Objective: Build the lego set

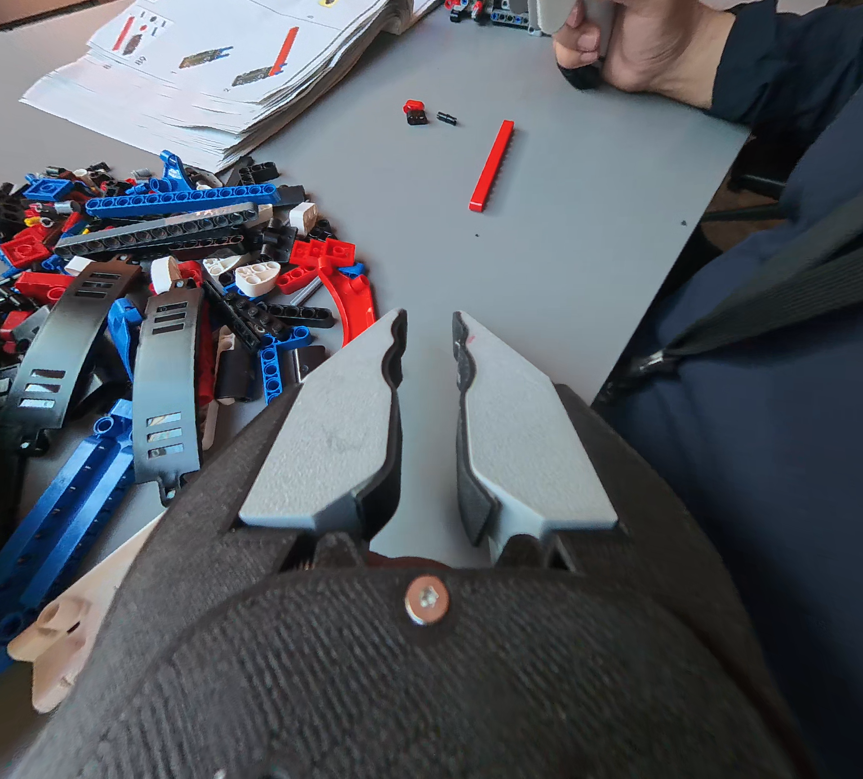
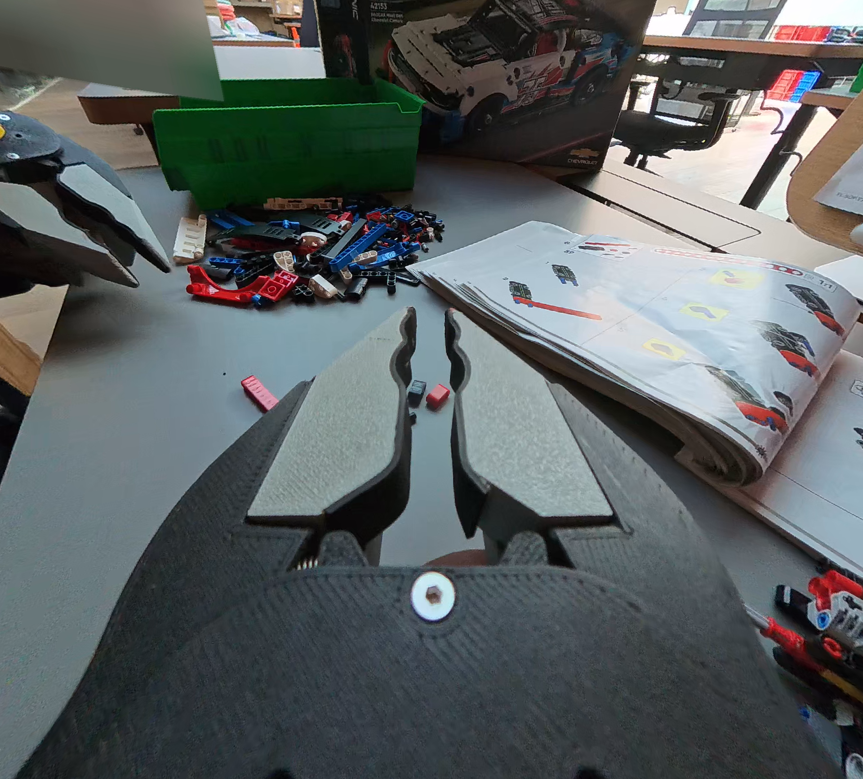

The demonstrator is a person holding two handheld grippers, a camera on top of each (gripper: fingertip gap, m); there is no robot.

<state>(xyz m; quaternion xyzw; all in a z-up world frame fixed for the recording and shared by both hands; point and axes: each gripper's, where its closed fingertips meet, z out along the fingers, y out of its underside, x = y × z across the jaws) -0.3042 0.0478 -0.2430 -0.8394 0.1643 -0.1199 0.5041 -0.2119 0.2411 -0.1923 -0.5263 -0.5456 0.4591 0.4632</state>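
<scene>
hovering narrowly parted and bare, right hand-held gripper (image 2: 430, 322) over two small pieces (image 2: 427, 393); green bin (image 2: 285, 140) only there

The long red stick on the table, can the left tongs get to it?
Probably yes. The long red stick lies alone on bare grey table, ahead of the left tongs, which are open with nothing in them. The pile of bricks sits off to the side, not between them.
</scene>
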